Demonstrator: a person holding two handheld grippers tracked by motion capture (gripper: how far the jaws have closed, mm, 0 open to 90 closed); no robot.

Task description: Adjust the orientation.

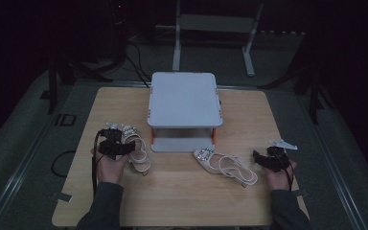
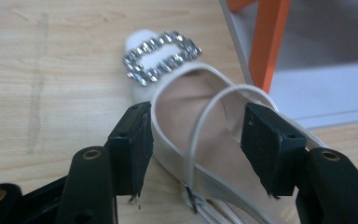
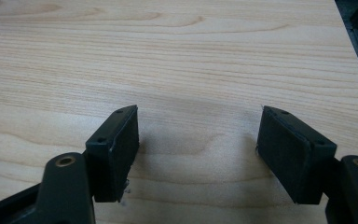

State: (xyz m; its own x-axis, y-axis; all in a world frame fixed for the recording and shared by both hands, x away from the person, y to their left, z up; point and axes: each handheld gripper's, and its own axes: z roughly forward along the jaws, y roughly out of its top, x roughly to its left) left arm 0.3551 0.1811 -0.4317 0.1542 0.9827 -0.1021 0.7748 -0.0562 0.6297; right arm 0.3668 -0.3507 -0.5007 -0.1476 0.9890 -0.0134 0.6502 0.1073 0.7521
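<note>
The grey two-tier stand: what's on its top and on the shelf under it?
The grey stand has a bare top. The visible front strip of its lower shelf looks bare too; farther back, the top tier covers it, so I cannot tell.

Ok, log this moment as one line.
left gripper: open, astride white buckled slingback shoe | right gripper: open over bare wooden table

**Hidden and cut off**

In the high view the left gripper (image 1: 116, 146) covers the middle of the left shoe (image 1: 139, 148). In the left gripper view that shoe's heel end runs off the bottom edge, and the grey stand (image 2: 317, 88) with its orange leg (image 2: 268, 42) is cropped at top and right
</note>
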